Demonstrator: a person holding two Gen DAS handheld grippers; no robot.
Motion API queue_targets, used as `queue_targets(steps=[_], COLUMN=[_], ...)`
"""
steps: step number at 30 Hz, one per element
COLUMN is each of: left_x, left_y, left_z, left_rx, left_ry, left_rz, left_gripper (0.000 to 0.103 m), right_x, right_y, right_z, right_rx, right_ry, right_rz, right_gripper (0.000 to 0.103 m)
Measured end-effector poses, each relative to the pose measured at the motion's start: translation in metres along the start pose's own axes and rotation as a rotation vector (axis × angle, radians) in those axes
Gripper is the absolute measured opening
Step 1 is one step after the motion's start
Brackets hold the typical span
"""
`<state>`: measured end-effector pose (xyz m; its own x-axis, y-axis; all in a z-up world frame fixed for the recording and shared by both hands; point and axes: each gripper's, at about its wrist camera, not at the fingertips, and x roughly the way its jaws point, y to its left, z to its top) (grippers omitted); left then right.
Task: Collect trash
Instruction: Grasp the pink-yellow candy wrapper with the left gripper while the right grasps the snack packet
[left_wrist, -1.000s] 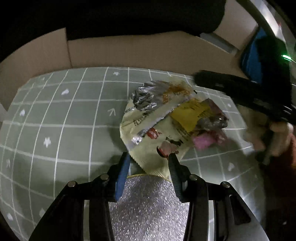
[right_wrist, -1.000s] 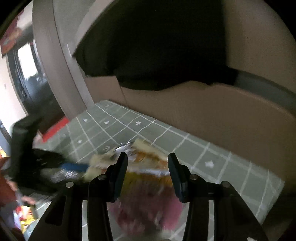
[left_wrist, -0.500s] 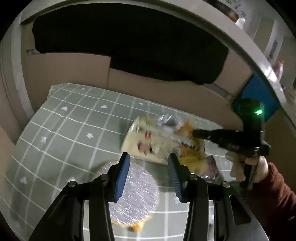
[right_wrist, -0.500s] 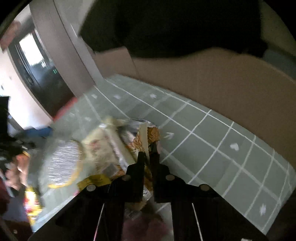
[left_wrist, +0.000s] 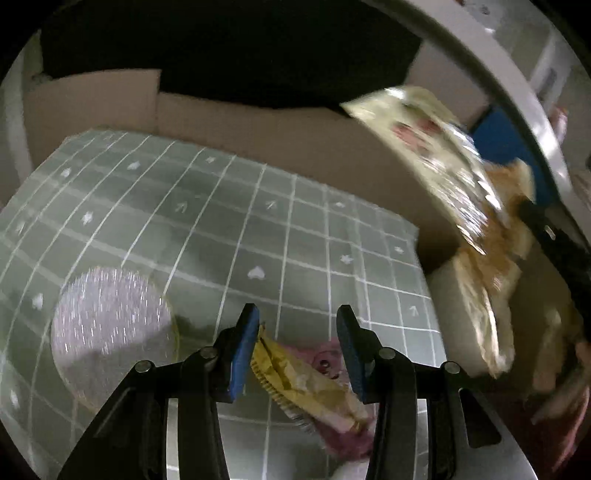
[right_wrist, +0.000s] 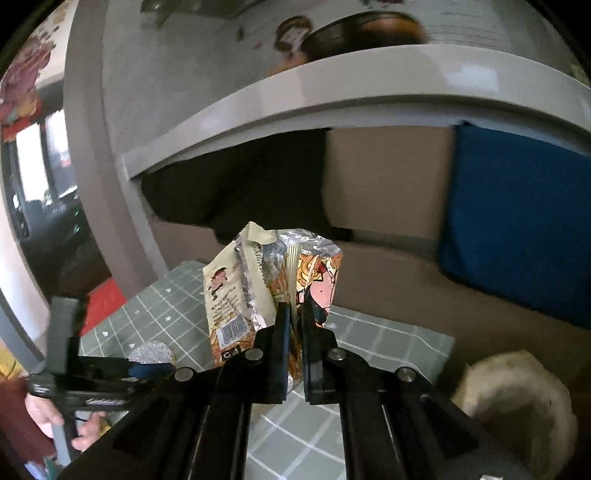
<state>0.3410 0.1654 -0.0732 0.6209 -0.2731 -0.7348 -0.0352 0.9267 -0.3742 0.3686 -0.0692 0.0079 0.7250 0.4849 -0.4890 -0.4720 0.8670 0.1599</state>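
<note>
Right gripper (right_wrist: 295, 314) now clamping lifted wrapper (right_wrist: 273, 280)

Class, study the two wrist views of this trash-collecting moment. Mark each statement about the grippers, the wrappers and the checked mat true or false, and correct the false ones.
1. The right gripper is shut on the cream and orange foil-lined snack wrapper. True.
2. That wrapper lies flat on the grey-green checked mat. False: it is held up, clear of the mat.
3. The left gripper is clamped on a wrapper. False: its jaws stand apart, with the crumpled yellow and pink wrapper below them.
4. A round glittery silver disc lies on the mat. True.
5. The blue panel covers the mat. False: it stands behind the mat.
</note>
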Motion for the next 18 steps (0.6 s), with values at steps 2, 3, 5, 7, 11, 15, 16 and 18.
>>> queue_targets(steps=[2,3,5,7,11,15,16,18], left_x=[-0.009,-0.016,-0.034,-0.054,-0.059,-0.036,-0.029,-0.014], left_y=[0.002,0.003,0.006,0.01,0.009,0.004,0.002,-0.005], left_z=[-0.009,-0.013,-0.024,-0.035,-0.049,-0.061,-0.061,-0.06], left_rx=[-0.038,-0.053,-0.094,-0.151,-0.22,-0.262,-0.267,-0.247], left_ry=[-0.018,-0.032,-0.083,-0.142,-0.141,-0.056,-0.044,-0.036], left_rz=[-0.012,-0.01,0.007,0.031,0.056,0.073,0.065,0.084], left_gripper=[0.045,0.045,0.045,0.045,0.046,0.046,0.046,0.046], right_x=[-0.016,-0.025,-0.036,-0.045,-0.046,-0.051,-0.052,-0.058], right_y=[-0.004,-0.006,-0.007,-0.013,-0.015,-0.015,-0.016,-0.017], right_z=[-0.011,-0.02,-0.033,-0.048,-0.073,-0.087,-0.087,-0.089], right_rx=[0.009,0.015,0.026,0.049,0.085,0.108,0.109,0.116], right_ry=[-0.003,-0.003,-0.006,-0.002,0.026,0.032,0.03,0.019], right_rz=[-0.004,-0.008,-0.019,-0.018,-0.012,-0.012,-0.014,-0.023], right_gripper=[0.006,0.006,0.006,0.006,0.006,0.006,0.006,0.006])
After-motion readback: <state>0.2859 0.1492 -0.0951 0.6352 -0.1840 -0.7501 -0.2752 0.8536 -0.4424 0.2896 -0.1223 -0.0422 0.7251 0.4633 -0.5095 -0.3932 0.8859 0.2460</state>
